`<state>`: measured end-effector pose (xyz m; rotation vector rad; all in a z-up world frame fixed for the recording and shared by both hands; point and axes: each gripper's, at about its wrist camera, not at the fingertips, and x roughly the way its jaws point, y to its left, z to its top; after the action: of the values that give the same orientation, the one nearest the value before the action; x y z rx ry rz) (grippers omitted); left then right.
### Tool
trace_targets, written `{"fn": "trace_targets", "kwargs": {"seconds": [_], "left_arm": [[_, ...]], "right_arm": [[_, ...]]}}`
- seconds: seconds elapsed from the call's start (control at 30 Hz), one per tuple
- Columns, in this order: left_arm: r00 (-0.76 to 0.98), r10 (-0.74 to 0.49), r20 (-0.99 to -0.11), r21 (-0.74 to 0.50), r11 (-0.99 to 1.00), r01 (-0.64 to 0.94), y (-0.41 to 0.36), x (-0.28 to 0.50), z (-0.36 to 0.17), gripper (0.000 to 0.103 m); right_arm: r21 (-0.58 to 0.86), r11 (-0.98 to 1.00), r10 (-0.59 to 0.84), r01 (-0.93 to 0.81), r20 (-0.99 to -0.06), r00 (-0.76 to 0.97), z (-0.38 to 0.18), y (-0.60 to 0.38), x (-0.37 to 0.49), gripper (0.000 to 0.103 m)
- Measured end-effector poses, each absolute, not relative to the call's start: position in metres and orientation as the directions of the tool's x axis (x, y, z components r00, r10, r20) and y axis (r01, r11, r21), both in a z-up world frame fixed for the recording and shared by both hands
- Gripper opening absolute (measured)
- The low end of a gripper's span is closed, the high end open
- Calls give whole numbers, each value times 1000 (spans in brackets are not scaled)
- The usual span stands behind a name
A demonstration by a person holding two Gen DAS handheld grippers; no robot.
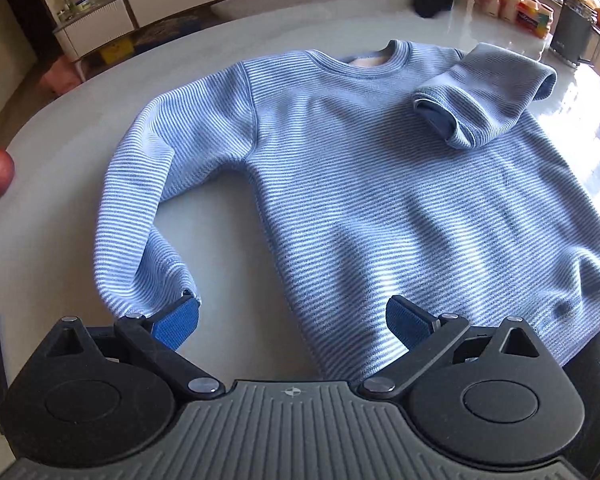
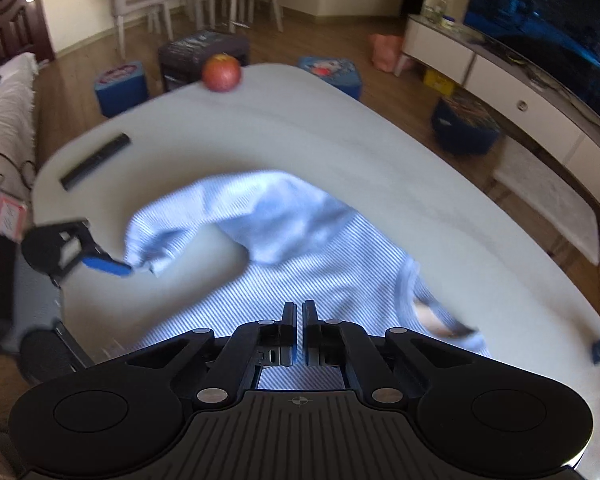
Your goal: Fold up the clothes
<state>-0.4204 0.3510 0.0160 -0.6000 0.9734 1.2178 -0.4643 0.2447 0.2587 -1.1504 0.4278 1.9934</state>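
the blue striped sweater (image 1: 380, 184) lies flat on the white table (image 1: 220, 40), filling the middle of the left wrist frame. the left gripper (image 1: 292, 322) sits at lower centre, fingers spread wide, its left pad touching the cuff of the near sleeve (image 1: 140, 216). the right gripper (image 2: 299, 332), at lower centre of its own blurred view, has its fingers pressed together above the sweater with nothing visibly between them. an apple (image 2: 221, 73) sits at the table's far edge.

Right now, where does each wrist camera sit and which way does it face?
Left wrist: behind the open left tool, at the sweater's hem, looking toward the collar; one pad by the sleeve cuff.
Right wrist: behind the shut right tool, above the sweater, facing the apple and remote.
Shared: sweater, apple, table, left tool.
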Motion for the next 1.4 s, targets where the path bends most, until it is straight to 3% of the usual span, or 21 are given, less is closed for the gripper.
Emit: {"fn": "trace_targets", "kwargs": {"seconds": [0.23, 0.43, 0.57, 0.83, 0.9, 1.0, 1.07, 1.23, 1.4], "left_arm": [[119, 527, -841, 47, 292, -955, 373, -393, 21, 101], [167, 537, -827, -11, 283, -959, 410, -356, 21, 100], [188, 538, -821, -24, 297, -954, 432, -328, 24, 100], [158, 528, -835, 15, 308, -951, 460, -283, 10, 100], [144, 515, -845, 22, 303, -953, 465, -278, 4, 94], [155, 483, -862, -19, 274, -961, 471, -279, -5, 71], [187, 454, -871, -67, 266, -962, 473, -279, -10, 44], [232, 443, -866, -109, 287, -952, 469, -273, -6, 6], [220, 448, -866, -81, 309, -947, 463, -282, 10, 4]], "right_arm": [[-70, -533, 396, -843, -902, -175, 220, 211, -397, 8], [49, -469, 359, -882, -901, -242, 181, 169, -363, 9], [108, -488, 344, -866, -888, -304, 163, 143, -361, 21], [63, -515, 324, -855, -909, -262, 142, 122, -351, 21], [72, -505, 330, -860, -905, -270, 142, 119, -344, 21], [82, -501, 333, -862, -901, -279, 139, 115, -339, 22], [84, -505, 334, -859, -899, -284, 137, 114, -339, 23], [99, -505, 336, -857, -893, -301, 136, 115, -337, 28], [92, -495, 358, -864, -885, -299, 135, 112, -337, 29]]}}
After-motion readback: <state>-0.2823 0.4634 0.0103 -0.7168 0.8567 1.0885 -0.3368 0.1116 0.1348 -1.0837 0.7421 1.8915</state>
